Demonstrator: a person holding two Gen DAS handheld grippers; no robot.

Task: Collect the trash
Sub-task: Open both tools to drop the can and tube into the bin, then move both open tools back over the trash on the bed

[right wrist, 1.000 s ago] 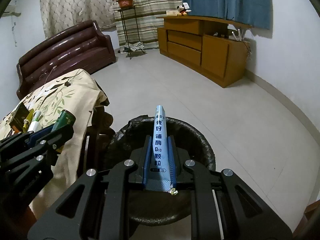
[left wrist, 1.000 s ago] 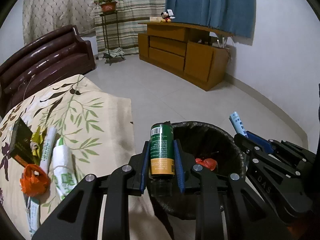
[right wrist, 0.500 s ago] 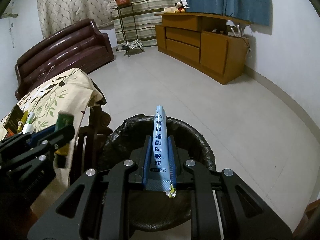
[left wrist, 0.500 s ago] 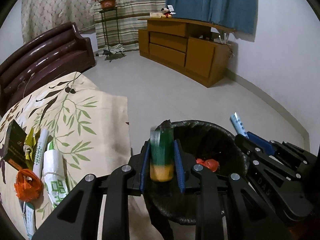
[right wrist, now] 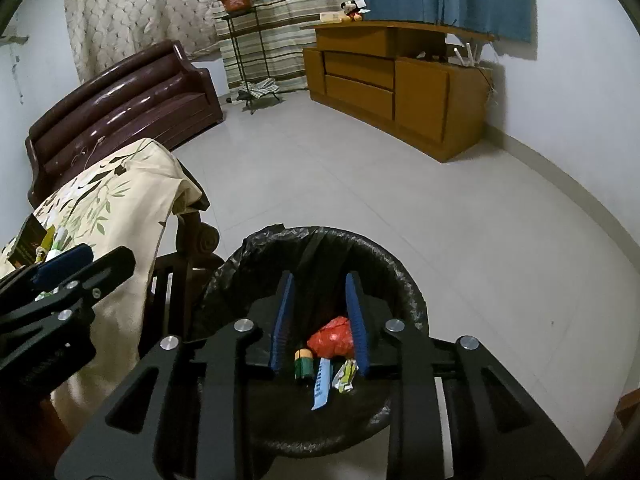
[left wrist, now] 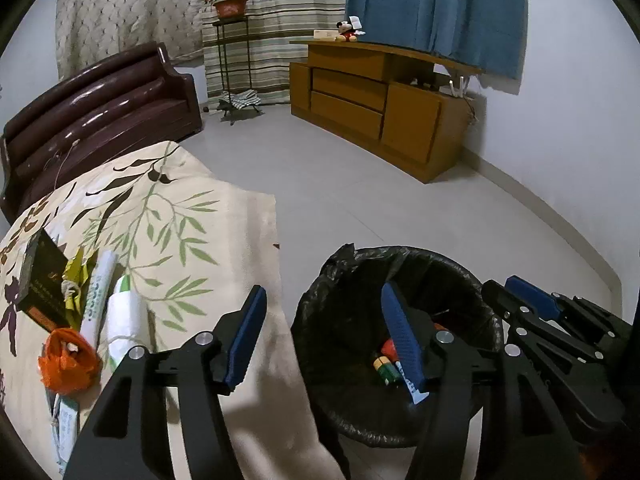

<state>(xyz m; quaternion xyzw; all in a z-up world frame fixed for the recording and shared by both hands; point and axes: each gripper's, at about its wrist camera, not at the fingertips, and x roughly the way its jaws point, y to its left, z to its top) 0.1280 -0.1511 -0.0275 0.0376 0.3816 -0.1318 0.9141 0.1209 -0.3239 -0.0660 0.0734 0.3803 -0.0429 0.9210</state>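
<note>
A black-lined trash bin stands on the floor beside the cloth-covered table. Inside lie a green and orange bottle, a blue sachet, a red bag and a small wrapper. My left gripper hangs over the bin's left rim, its jaws opening with nothing between them. My right gripper is above the bin, jaws opening and empty. On the table remain an orange bag, a white and green pack, a white tube, a dark box and a yellow wrapper.
A brown leather sofa stands behind the table. A wooden cabinet runs along the far wall, with a plant stand by the curtains. Pale tiled floor lies between the bin and the cabinet.
Both grippers have opened. The green bottle dropped from the left one and the blue sachet from the right one into the bin. Neither hand has shifted noticeably.
</note>
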